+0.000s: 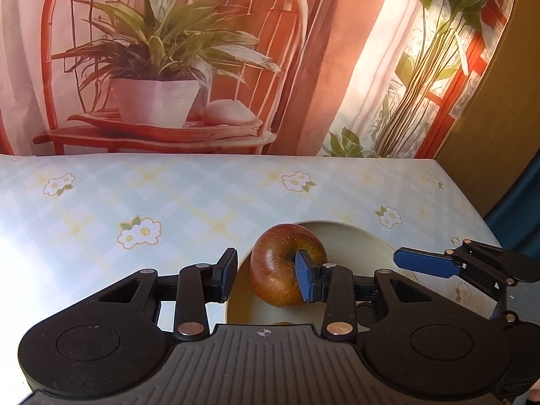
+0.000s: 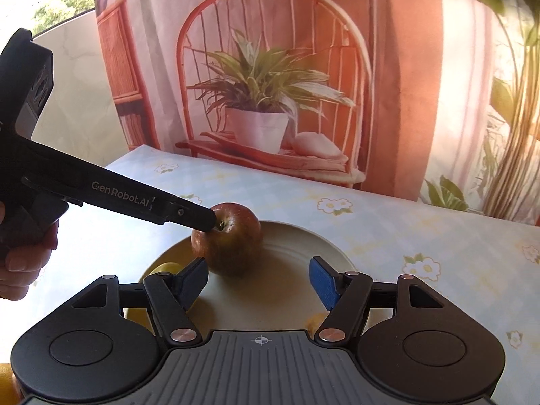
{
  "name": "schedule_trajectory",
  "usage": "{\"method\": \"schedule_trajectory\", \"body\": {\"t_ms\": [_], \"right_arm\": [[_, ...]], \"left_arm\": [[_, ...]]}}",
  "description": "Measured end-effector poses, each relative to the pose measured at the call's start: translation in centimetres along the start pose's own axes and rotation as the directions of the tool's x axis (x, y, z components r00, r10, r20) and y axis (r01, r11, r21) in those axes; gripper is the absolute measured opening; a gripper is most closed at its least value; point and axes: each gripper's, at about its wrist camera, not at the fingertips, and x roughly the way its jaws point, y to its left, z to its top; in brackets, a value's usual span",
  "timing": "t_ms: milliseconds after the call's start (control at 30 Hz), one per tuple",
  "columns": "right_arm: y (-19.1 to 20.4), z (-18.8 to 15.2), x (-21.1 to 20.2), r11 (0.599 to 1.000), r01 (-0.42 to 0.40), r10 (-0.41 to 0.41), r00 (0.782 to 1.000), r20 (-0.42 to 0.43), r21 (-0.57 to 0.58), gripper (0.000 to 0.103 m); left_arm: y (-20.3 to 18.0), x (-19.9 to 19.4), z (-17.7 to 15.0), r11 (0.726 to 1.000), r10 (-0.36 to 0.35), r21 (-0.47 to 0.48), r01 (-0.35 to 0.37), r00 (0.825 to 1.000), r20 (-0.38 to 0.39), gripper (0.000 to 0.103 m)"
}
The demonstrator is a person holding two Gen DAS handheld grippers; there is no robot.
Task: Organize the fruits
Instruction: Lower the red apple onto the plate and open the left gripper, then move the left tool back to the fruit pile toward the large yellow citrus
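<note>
A red-brown apple point(image 1: 280, 270) point(image 2: 233, 239) rests on a pale round plate point(image 1: 354, 236) point(image 2: 303, 236), stem hollow tilted to the left in the right wrist view. My left gripper point(image 1: 266, 270) point(image 2: 212, 224) is shut on it. Its right finger point(image 1: 305, 276) sits in the stem hollow and its left finger point(image 1: 225, 275) is by the apple's left side. My right gripper point(image 2: 258, 266) hangs open over the plate's near half, short of the apple, with nothing between its fingers. One of its blue fingers point(image 1: 425, 265) shows at the right in the left wrist view.
A yellow fruit point(image 2: 167, 266) lies at the plate's left rim, partly hidden by my right gripper's left finger, and more yellow fruit point(image 2: 317, 320) shows below. A hand point(image 2: 20, 263) holds the left gripper. The flowered tablecloth point(image 1: 135, 202) ends at a printed backdrop point(image 1: 168, 67).
</note>
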Motion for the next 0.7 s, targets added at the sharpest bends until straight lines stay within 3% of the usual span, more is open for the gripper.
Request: {"method": "schedule_trajectory", "body": {"t_ms": [200, 400, 567, 700], "right_arm": [[-0.2, -3.4, -4.4, 0.993, 0.087, -0.096, 0.990, 0.102, 0.083, 0.064], [0.7, -7.9, -8.3, 0.985, 0.092, -0.120, 0.973, 0.197, 0.145, 0.064], [2.2, -10.9, -10.6, 0.981, 0.095, -0.135, 0.960, 0.244, 0.167, 0.064], [3.4, -12.7, -11.2, 0.984, 0.084, -0.120, 0.964, 0.238, 0.156, 0.064]], "left_arm": [[-0.5, -2.9, -0.2, 0.999, 0.029, 0.018, -0.030, 0.999, 0.042, 0.040], [-0.4, -7.2, -2.2, 0.990, 0.122, 0.058, -0.128, 0.988, 0.096, 0.040], [1.4, -11.4, -4.8, 0.985, 0.174, -0.027, -0.172, 0.974, 0.146, 0.042], [2.1, -13.8, -7.3, 0.976, 0.210, -0.086, -0.198, 0.964, 0.161, 0.042]]}}
